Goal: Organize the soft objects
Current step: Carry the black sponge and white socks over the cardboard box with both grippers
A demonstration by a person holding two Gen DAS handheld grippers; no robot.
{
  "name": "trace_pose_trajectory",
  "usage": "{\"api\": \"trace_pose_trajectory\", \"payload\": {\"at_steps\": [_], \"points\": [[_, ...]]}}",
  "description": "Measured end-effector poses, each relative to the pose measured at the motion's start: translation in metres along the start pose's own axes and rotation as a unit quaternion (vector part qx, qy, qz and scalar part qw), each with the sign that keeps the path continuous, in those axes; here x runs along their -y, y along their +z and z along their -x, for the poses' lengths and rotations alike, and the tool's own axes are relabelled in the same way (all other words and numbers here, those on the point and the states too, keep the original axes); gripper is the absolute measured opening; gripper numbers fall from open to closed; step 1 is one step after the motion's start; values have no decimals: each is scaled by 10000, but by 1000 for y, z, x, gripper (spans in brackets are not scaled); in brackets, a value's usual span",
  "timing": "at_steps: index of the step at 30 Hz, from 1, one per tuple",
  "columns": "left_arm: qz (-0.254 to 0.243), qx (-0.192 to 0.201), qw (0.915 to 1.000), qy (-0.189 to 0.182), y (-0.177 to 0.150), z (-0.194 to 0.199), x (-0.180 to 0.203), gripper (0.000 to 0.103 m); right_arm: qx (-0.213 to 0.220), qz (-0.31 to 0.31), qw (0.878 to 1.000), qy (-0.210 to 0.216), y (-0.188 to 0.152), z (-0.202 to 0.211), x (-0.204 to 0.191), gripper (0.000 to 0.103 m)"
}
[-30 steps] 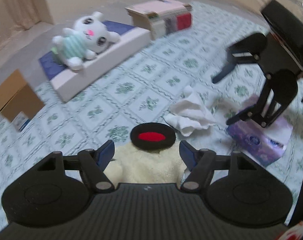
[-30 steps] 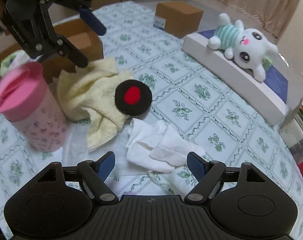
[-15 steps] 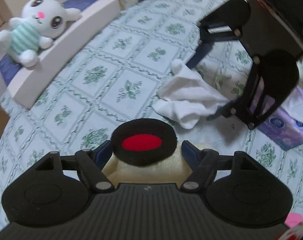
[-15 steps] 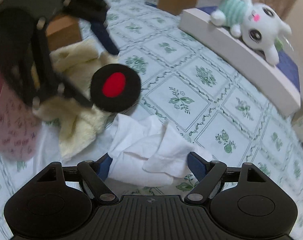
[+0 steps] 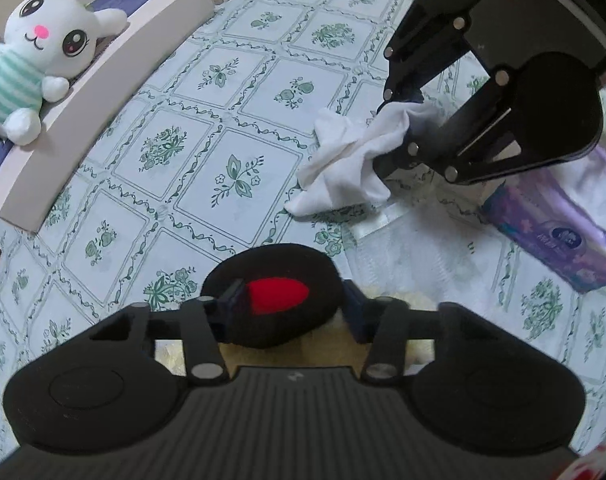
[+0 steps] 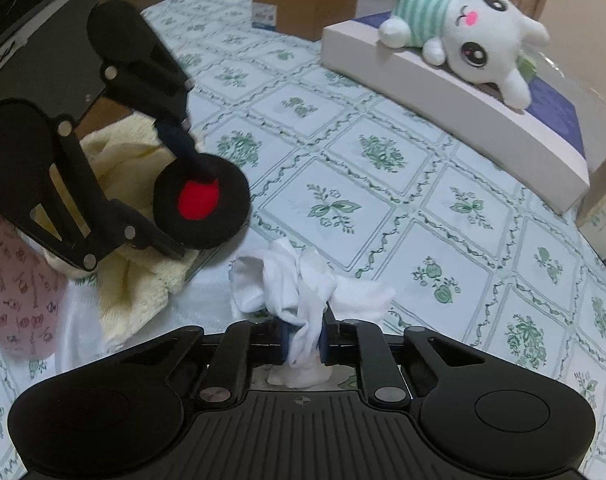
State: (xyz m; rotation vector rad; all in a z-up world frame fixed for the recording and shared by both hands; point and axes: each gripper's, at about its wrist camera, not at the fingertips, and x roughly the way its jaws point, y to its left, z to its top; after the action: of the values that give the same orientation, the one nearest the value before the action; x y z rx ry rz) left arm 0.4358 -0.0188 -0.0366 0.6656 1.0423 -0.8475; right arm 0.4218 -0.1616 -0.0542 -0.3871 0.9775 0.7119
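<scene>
Both claws have just closed: the left gripper [image 5: 289, 312] clamps the black-and-red pad [image 5: 275, 300], the right gripper [image 6: 305, 344] pinches the white cloth [image 6: 299, 284] nearby.

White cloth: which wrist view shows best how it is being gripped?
The right wrist view. There the white cloth is bunched between the blue pads of the right gripper, whose jaws have just closed on it. The left wrist view shows the cloth from the side, with the right gripper hiding the pinch.

light: soft, even | shadows: faint | edges: fisheye-bent, slightly blurred
</scene>
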Motion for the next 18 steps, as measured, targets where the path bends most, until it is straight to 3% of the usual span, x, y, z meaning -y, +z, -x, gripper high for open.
{"api": "trace_pose_trajectory", "payload": {"at_steps": [2, 5, 10, 18], "points": [[130, 39, 9999, -35, 0, 5, -3, 27, 73, -108, 9999, -38, 1, 5, 3, 13], [425, 160, 9990, -31, 1, 14, -9, 17, 182, -291, 9994, -107, 3, 14, 7, 12], [721, 344, 9967, 131, 5, 33, -11, 12, 371, -522, 9976, -267, 6, 36, 10, 12], [1242, 726, 9891, 297, 4, 80, -1, 9, 813, -888, 9926, -186, 10, 88, 0, 11]]}}
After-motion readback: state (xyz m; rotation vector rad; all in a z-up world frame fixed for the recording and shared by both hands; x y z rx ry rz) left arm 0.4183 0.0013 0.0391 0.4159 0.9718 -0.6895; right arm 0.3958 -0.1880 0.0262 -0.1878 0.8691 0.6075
